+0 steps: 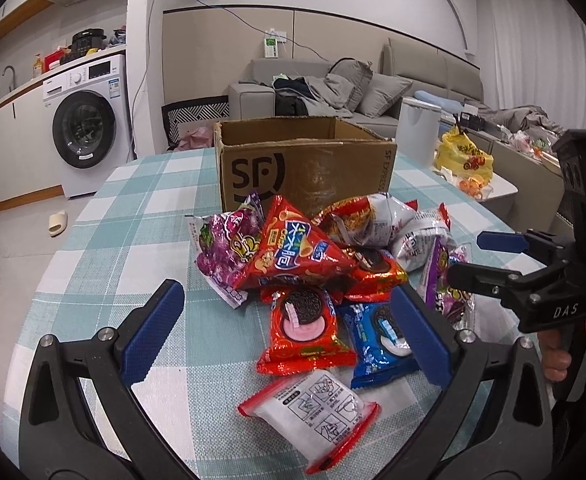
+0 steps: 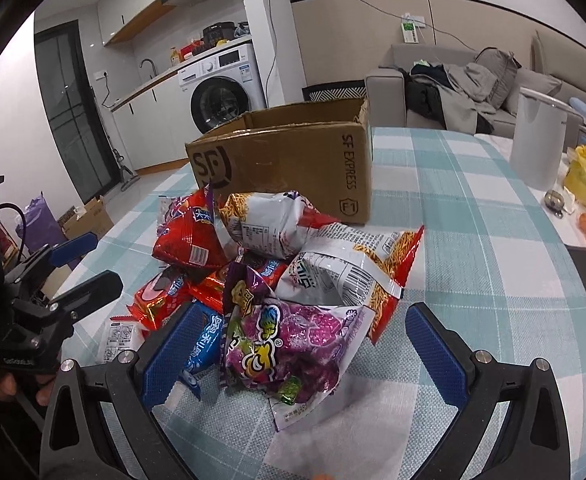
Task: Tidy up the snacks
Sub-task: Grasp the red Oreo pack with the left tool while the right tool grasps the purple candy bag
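A pile of snack packets lies on the checked tablecloth in front of an open SF cardboard box (image 1: 305, 160) (image 2: 289, 160). My left gripper (image 1: 289, 320) is open, its blue pads either side of a red Oreo packet (image 1: 305, 332) and a blue Oreo packet (image 1: 381, 340); a white sachet (image 1: 313, 408) lies nearer. My right gripper (image 2: 305, 348) is open around a purple candy bag (image 2: 289, 344). It also shows in the left wrist view (image 1: 489, 256) at the pile's right side. A red triangular chip bag (image 1: 293, 256) (image 2: 191, 240) and white noodle-snack bags (image 2: 269, 224) lie behind.
A white cylinder (image 2: 541, 140) stands on the table's right side. A yellow bag (image 1: 465, 156) and fruit sit on a side table beyond the edge. A washing machine (image 1: 89, 128) and sofa (image 1: 353, 88) are in the background.
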### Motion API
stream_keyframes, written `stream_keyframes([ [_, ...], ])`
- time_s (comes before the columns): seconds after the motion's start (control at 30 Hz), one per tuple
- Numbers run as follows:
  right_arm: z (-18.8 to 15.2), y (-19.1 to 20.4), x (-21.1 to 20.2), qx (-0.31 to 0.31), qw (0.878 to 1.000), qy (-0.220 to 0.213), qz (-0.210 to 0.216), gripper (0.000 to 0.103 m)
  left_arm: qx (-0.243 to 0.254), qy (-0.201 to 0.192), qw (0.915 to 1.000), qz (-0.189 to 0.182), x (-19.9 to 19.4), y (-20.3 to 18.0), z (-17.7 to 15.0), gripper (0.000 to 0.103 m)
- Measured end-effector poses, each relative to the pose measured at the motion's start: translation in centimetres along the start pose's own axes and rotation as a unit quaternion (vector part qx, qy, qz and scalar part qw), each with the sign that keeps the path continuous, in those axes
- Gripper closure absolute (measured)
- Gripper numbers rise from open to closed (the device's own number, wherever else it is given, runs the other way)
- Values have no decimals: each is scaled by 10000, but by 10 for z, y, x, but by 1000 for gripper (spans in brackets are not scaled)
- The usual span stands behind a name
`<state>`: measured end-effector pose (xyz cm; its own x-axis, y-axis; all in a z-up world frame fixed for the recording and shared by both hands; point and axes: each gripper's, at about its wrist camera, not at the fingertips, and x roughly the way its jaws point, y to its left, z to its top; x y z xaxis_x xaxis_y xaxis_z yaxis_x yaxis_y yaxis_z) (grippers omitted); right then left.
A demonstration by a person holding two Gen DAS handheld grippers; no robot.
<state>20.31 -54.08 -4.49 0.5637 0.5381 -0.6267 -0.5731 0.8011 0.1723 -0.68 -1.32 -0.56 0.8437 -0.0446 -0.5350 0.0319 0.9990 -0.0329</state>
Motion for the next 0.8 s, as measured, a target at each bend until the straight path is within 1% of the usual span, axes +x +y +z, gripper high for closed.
stream_keyframes([
  [0.13,-1,-2,5,108,9998,159,93,0,-81,215,9997,4,8,2,-2,0],
  [0.23,-3,-1,12,160,9994,310,86,0,-248,426,9988,-16,18,9,-4,0],
  [0.33,-5,-3,20,279,9984,457,199,0,-384,640,9972,21,30,15,-5,0],
  [0.43,-6,-4,24,354,9979,507,212,0,-445,780,9960,-29,39,17,-6,0],
  [0.63,-7,-9,31,483,9968,613,193,7,-277,1177,9927,49,59,10,-7,0],
  [0.7,-7,-10,32,515,9962,664,235,9,-230,1297,9913,78,64,7,-8,2],
  [0.8,-8,-8,35,552,9958,704,196,12,-280,1411,9896,-6,72,8,-9,6],
])
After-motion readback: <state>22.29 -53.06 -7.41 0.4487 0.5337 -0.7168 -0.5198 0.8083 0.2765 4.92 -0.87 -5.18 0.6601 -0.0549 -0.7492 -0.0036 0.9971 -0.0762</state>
